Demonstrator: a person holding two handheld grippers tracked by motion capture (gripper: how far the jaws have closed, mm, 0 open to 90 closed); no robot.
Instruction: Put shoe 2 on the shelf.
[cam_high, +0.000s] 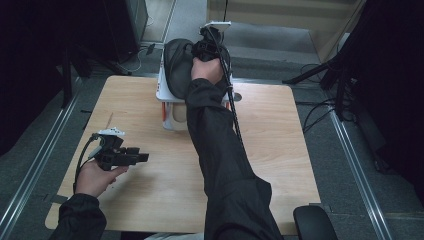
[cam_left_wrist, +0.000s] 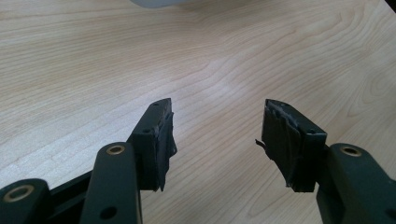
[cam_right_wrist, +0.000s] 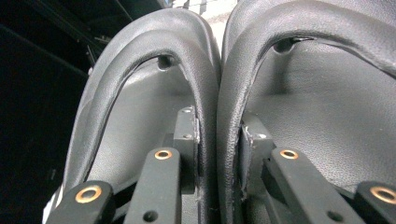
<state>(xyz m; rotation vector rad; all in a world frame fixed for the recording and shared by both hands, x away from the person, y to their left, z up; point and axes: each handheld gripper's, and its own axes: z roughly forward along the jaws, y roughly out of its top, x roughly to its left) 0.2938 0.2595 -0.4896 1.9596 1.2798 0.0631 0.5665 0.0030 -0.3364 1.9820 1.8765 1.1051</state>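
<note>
A pair of black, smooth leather-like slippers (cam_right_wrist: 219, 93) sits on a white rack (cam_high: 161, 92) at the table's (cam_high: 150, 195) far edge; the right gripper's (cam_right_wrist: 218, 135) jaws clamp both adjoining straps. The left gripper's (cam_left_wrist: 217, 130) jaws stand apart.

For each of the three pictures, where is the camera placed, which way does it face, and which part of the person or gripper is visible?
High view: above the person's side, facing forward and down on the wooden table; both sleeves, left gripper.
Left gripper view: on the left gripper, facing bare table; open jaws.
Right gripper view: on the right gripper, its jaws pinching two black sandals' straps.
Shared: the sandals appear in the high view too, on a white rack.
</note>
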